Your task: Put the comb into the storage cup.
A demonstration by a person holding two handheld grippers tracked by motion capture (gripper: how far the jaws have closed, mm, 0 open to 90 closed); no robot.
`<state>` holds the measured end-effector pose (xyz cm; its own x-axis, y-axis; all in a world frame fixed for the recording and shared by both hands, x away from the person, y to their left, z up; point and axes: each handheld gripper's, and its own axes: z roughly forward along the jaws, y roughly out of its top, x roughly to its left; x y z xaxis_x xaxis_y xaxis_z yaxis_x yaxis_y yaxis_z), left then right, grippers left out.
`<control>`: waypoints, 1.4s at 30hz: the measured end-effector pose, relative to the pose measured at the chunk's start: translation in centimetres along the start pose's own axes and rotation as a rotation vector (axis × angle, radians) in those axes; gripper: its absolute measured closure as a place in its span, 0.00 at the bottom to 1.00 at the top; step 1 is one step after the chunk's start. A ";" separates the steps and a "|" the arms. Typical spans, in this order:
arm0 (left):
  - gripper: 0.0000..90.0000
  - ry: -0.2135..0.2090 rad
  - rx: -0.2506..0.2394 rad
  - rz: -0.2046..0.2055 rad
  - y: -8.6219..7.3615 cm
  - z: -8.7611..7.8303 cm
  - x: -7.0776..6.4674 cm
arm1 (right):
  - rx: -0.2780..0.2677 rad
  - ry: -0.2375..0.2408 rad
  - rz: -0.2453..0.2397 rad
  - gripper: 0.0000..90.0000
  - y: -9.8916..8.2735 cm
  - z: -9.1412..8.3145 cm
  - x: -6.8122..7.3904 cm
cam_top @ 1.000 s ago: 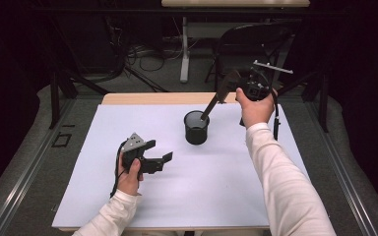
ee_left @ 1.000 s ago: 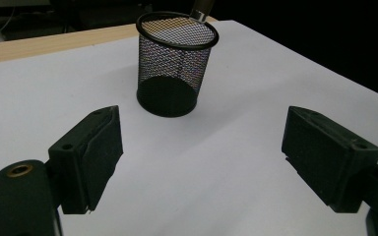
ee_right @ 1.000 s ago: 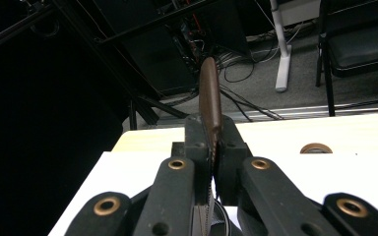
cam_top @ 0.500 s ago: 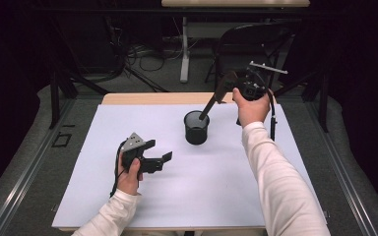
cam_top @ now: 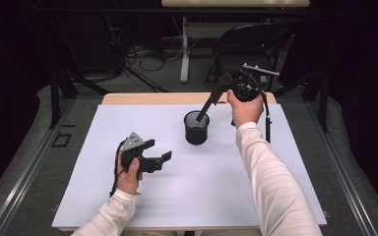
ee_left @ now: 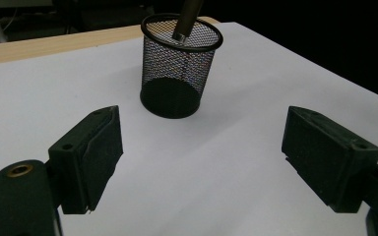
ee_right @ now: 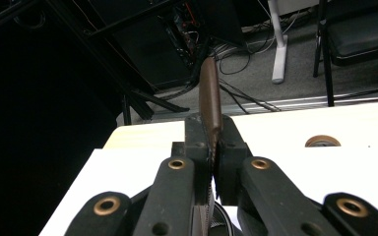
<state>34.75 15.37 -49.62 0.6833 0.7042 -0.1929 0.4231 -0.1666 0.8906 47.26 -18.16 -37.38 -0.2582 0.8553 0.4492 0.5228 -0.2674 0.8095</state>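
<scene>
Both forearms wear long, off-white sleeves reaching the wrists. The left claw [cam_top: 158,161] is matte black and blocky, with a grey three-cornered plate on top at its 11 o'clock and a black cable trailing toward 6 o'clock. The right claw [ee_right: 211,147] is black too, its linkage arms set with brass-coloured rivets. A black cable hangs beside the right wrist toward 6 o'clock.
</scene>
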 end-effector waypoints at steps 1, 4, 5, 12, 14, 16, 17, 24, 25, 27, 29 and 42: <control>0.18 0.000 0.000 0.000 0.0 0.0 0.0 | 0.003 -0.001 0.001 0.97 -0.1 0.1 0.0; 0.18 -0.001 0.000 0.000 0.0 0.0 0.0 | 0.007 0.000 0.001 0.97 -0.4 0.4 0.1; 0.18 -0.001 0.000 0.000 0.0 0.0 0.0 | 0.011 -0.001 0.002 0.97 -0.5 0.5 0.0; 0.18 -0.001 0.000 0.002 0.0 0.0 0.0 | 0.023 -0.006 0.002 0.97 -1.2 1.2 0.1; 0.18 -0.002 0.001 0.002 0.0 0.0 0.0 | 0.027 -0.007 0.000 0.97 -1.4 1.4 0.1; 0.18 -0.002 0.002 0.002 0.0 0.0 0.0 | 0.030 -0.006 0.004 0.97 -1.5 1.5 0.1; 0.18 -0.001 0.002 0.002 0.0 0.0 0.0 | 0.032 -0.007 0.003 0.97 -1.6 1.6 0.1; 0.18 -0.002 0.003 0.002 0.0 0.0 0.0 | 0.044 -0.010 0.004 0.97 -2.0 1.9 0.1; 0.18 -0.001 0.004 0.004 0.0 0.1 0.0 | 0.044 -0.010 0.004 0.97 -2.1 1.9 0.1; 0.18 -0.002 0.004 0.005 0.0 0.1 0.0 | 0.047 -0.011 0.004 0.97 -2.2 2.0 0.1; 0.18 -0.002 0.004 0.006 0.0 0.1 0.0 | 0.051 -0.012 0.004 0.97 -2.4 2.2 0.1; 0.18 -0.003 0.005 0.005 0.0 0.1 0.0 | 0.069 -0.010 -0.001 0.97 -3.1 2.9 0.5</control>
<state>34.81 15.37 -49.65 0.6874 0.7012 -0.1892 0.4223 -0.1739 0.8896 47.93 -15.62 -40.74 -0.2506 0.8602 0.4441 0.5776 -0.2353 0.7817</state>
